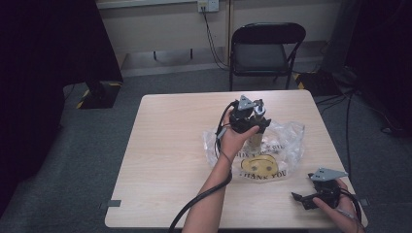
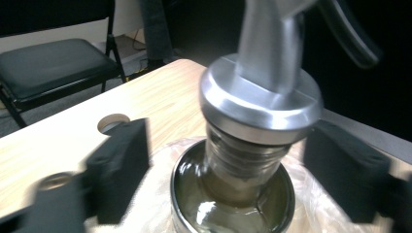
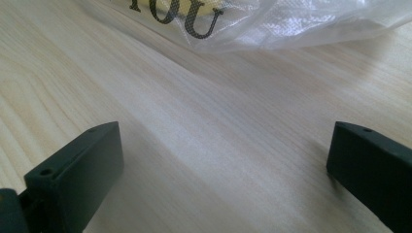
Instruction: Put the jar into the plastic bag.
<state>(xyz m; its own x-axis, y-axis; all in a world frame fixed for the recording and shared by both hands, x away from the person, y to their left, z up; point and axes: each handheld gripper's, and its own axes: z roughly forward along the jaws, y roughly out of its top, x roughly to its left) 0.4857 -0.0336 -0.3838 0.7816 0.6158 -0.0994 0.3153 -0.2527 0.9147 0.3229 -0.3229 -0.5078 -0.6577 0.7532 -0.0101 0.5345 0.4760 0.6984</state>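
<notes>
The left gripper's (image 2: 228,165) 2 black fingers (image 2: 119,170) stand apart on either side of a glass oil bottle (image 2: 233,194) with a brushed-metal pourer cap (image 2: 260,97), and neither pad presses on the neck between them. The bottle stands upright in a clear plastic bag printed with a yellow smiley face and "THANK YOU" (image 1: 272,155), which lies crumpled on the pale wooden table (image 1: 165,145), right of centre. In the high view the left gripper (image 1: 250,116) hangs over the bottle's top, the person's left hand (image 1: 235,138) wrapped round its body.

The step in hand looks like letting go of the bottle inside the bag. Done well, the fingers would stay wide and lift straight up along the neck, clear of the cap's broad rim and its angled spout, so that the tall bottle is not tipped on the slippery plastic.

Near the table's front right corner, the right gripper (image 1: 311,196) lies low in the person's right hand (image 1: 335,204), well apart from the bottle. Its 2 dark fingers (image 3: 77,170) are spread wide over bare wood, holding nothing, with the bag's printed edge (image 3: 252,24) just ahead of them. Beyond the table stands a black folding chair (image 1: 265,48).
</notes>
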